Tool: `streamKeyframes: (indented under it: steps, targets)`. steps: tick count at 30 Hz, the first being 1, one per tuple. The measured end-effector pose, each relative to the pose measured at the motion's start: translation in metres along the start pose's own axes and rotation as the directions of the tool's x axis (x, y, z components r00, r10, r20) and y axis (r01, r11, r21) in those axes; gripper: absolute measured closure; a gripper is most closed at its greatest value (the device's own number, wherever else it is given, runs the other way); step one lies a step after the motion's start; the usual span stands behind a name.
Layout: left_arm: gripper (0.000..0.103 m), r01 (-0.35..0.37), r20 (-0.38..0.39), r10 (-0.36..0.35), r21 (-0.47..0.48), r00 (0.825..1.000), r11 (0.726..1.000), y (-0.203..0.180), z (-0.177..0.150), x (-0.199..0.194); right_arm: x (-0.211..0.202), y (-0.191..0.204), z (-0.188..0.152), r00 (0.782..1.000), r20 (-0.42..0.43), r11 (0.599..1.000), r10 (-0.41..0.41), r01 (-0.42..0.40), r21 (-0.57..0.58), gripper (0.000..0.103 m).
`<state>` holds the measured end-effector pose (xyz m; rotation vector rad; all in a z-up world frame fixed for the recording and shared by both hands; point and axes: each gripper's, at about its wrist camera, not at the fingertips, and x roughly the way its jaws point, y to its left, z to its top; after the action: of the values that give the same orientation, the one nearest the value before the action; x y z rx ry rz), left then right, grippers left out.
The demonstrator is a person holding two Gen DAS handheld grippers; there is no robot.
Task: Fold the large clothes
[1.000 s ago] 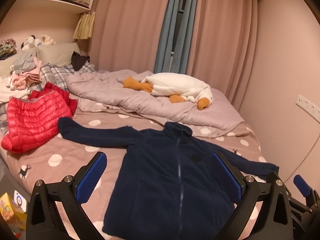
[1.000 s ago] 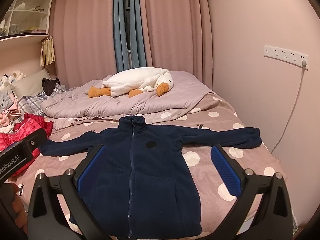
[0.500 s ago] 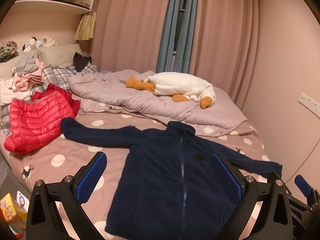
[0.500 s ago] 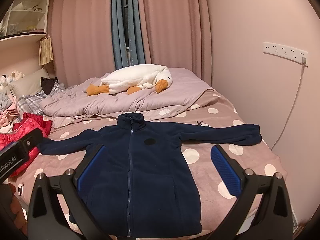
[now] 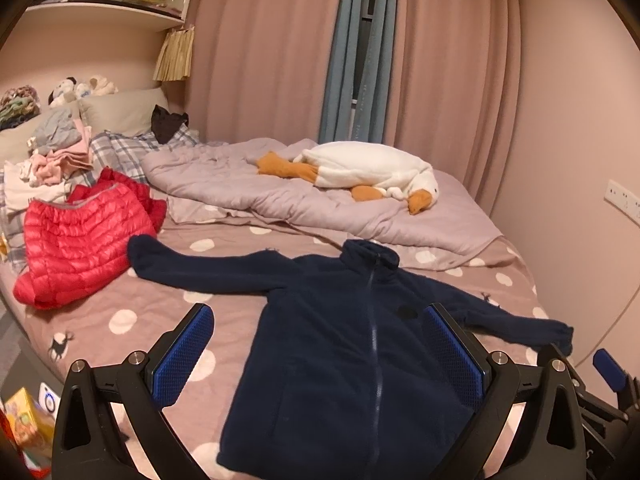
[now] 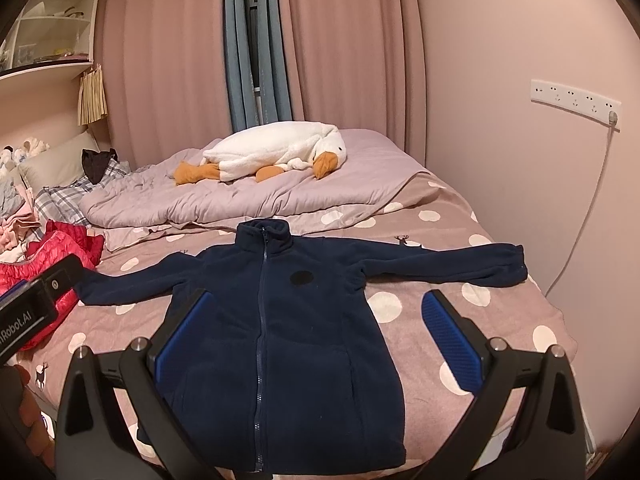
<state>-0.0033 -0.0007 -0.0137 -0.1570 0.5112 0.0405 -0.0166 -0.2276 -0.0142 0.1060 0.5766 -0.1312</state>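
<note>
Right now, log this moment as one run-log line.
phase: pre-grasp | navy fleece jacket: flat, zipped, sleeves spread | left gripper: open | right gripper: open

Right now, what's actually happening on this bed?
A person holds two grippers above a navy fleece jacket spread flat, zipped, sleeves out, on the polka-dot bed. The left gripper and right gripper are both open, holding nothing; folding has not begun. A red puffer jacket lies beside it.

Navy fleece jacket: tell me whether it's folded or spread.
Spread. The navy fleece jacket lies flat on the bed, zipped, both sleeves stretched outward.
</note>
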Motion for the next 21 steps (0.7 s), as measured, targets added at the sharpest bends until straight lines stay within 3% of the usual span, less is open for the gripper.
streamKeyframes:
  steps: [21]
  targets:
    - [0.000,-0.017,0.005,0.017,0.007,1.000,1.000,0.0011,-0.0014,-0.0013,-0.0015,-0.0001,-0.0039,1.000,-0.006,1.000,-0.009,0.009,-0.005,0.000]
